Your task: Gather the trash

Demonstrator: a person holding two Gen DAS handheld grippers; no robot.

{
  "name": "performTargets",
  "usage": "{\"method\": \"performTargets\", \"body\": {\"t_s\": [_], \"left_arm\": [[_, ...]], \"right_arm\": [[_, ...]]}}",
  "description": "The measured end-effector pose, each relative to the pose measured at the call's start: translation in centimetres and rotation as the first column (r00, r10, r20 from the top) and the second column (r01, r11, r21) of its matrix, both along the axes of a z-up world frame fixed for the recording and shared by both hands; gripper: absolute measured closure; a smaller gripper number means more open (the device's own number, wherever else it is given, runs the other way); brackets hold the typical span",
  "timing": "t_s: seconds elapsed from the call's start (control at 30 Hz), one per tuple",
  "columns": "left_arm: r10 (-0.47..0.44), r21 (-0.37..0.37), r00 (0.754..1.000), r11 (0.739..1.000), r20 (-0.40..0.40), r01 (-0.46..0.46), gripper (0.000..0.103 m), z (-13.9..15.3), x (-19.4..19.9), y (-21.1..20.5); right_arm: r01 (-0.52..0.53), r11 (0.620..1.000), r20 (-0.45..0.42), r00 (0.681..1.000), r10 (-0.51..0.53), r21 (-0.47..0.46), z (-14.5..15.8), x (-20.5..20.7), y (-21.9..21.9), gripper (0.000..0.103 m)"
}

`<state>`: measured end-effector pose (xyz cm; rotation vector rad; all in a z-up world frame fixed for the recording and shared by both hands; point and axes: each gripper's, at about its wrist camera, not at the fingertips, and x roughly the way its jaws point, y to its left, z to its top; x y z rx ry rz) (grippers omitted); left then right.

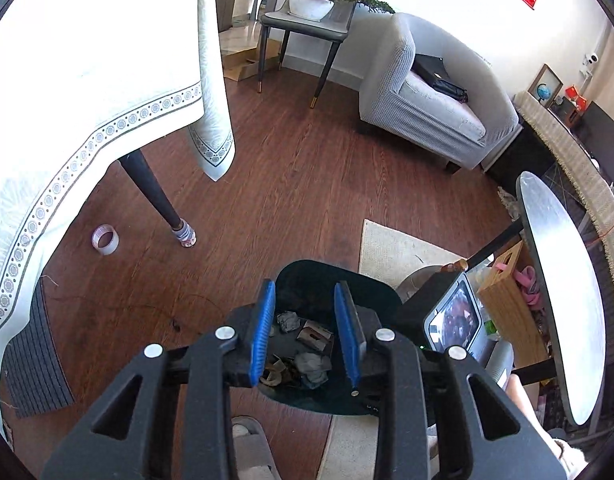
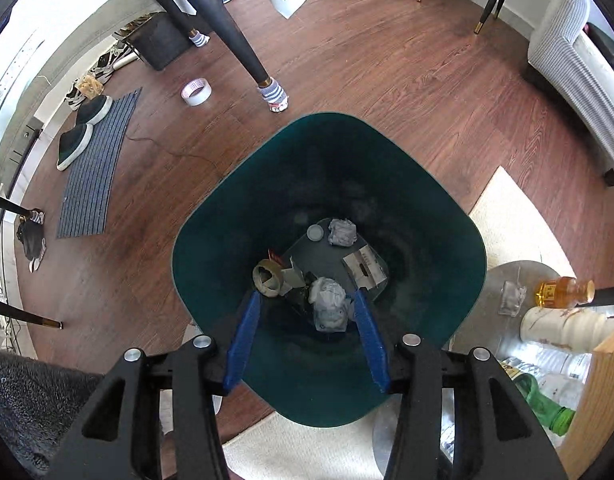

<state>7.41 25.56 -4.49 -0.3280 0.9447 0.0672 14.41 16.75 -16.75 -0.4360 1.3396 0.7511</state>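
A dark green trash bin (image 2: 427,240) stands on the wood floor. It holds crumpled paper balls (image 2: 327,304), a torn cardboard piece (image 2: 365,266), a brown tape roll (image 2: 267,276) and a grey cap (image 2: 316,233). My right gripper (image 2: 307,300) is open and empty right above the bin's mouth. My left gripper (image 1: 305,294) is open and empty, higher above the same bin (image 1: 303,276). A clear tape roll (image 2: 196,92) lies on the floor beside a table leg; it also shows in the left wrist view (image 1: 105,239).
A table with a white cloth (image 1: 87,80) stands at the left, its sock-footed leg (image 2: 273,96) near the bin. A grey mat (image 2: 95,168) with shoes (image 2: 83,128) lies left. Bottles (image 2: 563,324) and a round side table (image 1: 563,300) are right. A grey armchair (image 1: 427,100) stands behind.
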Motion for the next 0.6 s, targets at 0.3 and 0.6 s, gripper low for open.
{"method": "performTargets", "body": {"t_s": [0.3, 0.6], "left_arm": [[-0.016, 0.006, 0.999, 1.000, 0.051, 0.016, 0.071, 1.9, 0.0, -1.3], [-0.024, 0.006, 0.984, 1.000, 0.175, 0.024, 0.071, 6.3, -2.3, -2.2]], "right_arm": [[-0.020, 0.999, 0.008, 1.000, 0.020, 0.033, 1.4, -0.7, -0.5, 0.061], [-0.002, 0.989, 0.170, 0.985, -0.024, 0.150, 9.1, -3.0, -2.7, 0.069]]}}
